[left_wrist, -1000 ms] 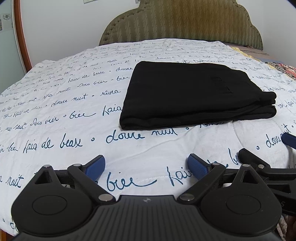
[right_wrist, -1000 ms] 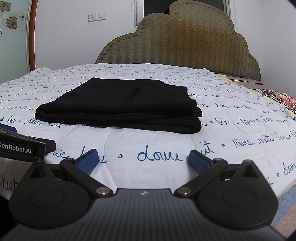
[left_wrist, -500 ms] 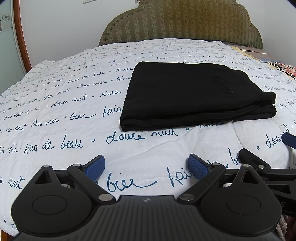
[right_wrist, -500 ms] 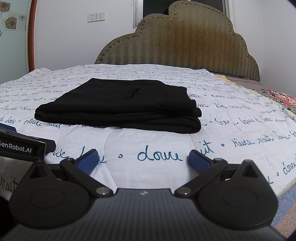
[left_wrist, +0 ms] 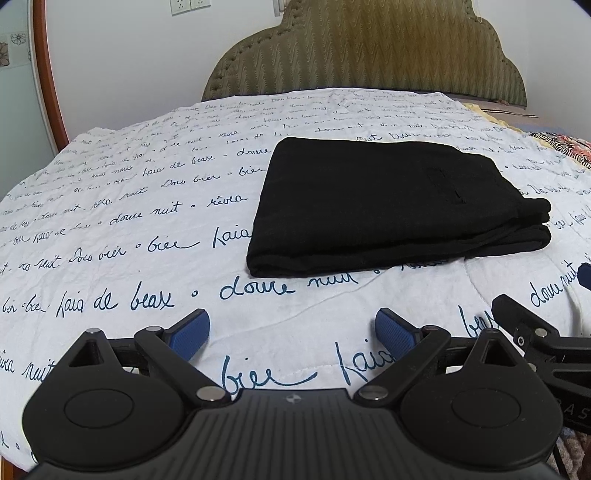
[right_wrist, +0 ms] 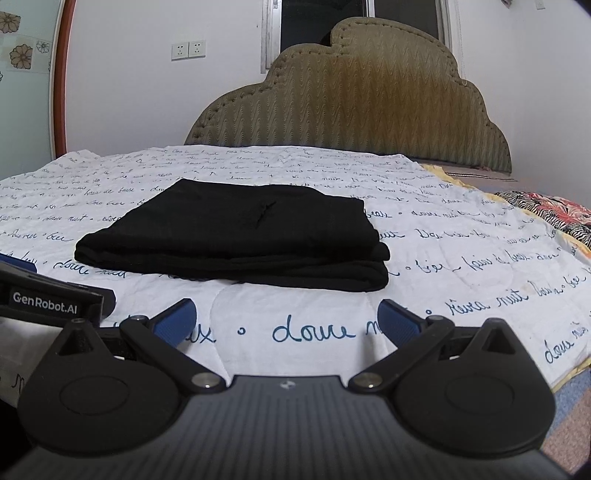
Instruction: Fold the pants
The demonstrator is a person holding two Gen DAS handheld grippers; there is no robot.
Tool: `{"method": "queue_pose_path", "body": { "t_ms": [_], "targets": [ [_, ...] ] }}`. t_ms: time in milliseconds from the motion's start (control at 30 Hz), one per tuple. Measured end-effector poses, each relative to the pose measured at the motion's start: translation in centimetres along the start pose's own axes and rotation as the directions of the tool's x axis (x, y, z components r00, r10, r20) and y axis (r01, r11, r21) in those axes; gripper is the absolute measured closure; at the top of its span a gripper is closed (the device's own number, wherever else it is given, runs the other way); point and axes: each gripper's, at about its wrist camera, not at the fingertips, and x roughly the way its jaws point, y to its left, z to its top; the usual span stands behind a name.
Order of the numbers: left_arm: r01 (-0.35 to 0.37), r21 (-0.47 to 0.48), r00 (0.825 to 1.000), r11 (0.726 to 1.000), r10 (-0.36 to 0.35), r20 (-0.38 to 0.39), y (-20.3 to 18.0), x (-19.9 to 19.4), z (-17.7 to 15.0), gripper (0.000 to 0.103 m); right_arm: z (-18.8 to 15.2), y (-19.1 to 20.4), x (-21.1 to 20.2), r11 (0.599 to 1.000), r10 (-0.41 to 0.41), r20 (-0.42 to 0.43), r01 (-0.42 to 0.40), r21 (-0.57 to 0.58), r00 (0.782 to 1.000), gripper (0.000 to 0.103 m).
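Note:
The black pants (left_wrist: 391, 206) lie folded into a flat rectangular stack on the white bedspread (left_wrist: 147, 229) printed with blue script. They also show in the right wrist view (right_wrist: 243, 236). My left gripper (left_wrist: 291, 328) is open and empty, low over the bedspread, well in front of the pants. My right gripper (right_wrist: 286, 319) is open and empty, also in front of the pants and apart from them. The right gripper's finger shows at the right edge of the left wrist view (left_wrist: 524, 325); the left gripper's body shows at the left of the right wrist view (right_wrist: 51, 299).
An olive padded headboard (right_wrist: 351, 107) stands at the far end of the bed. A floral patterned cloth (right_wrist: 546, 210) lies along the bed's right side. The bed's right edge (right_wrist: 569, 373) drops to the floor. A window (right_wrist: 354, 22) and wall sockets (right_wrist: 188, 50) are behind.
Both grippers have tilted up and drawn back a little, so the pants sit slightly lower in view. The pants have not moved and both grippers stay open.

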Motion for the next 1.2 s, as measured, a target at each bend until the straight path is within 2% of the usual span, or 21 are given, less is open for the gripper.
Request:
{"method": "queue_pose_path", "body": {
  "t_ms": [500,900,1000,1100,1200],
  "targets": [
    [-0.001,0.003,1.000,1.000,0.001,-0.007,0.4,0.0,0.1,0.006,0.0,0.2,-0.4,1.000,0.000,0.004,0.000,0.002,1.000,0.000],
    [0.027,-0.010,1.000,1.000,-0.027,-0.008,1.2,0.3,0.4,0.006,0.6,1.1,-0.2,0.999,-0.025,-0.005,0.025,-0.027,1.000,0.000],
    [0.043,0.022,0.999,0.999,-0.044,0.015,1.5,0.1,0.6,0.006,0.8,1.2,-0.2,0.999,-0.035,-0.009,0.034,-0.039,0.999,0.000],
    [-0.017,0.067,0.998,0.998,0.013,0.063,1.9,-0.4,1.0,0.006,1.3,1.6,-0.5,0.998,-0.039,-0.002,0.039,-0.049,0.999,0.000],
    [-0.056,0.017,0.993,0.998,0.053,0.107,4.7,-0.8,1.9,0.006,2.3,2.7,-0.7,0.996,-0.025,0.017,0.026,-0.080,1.000,0.000]
  ]
}}
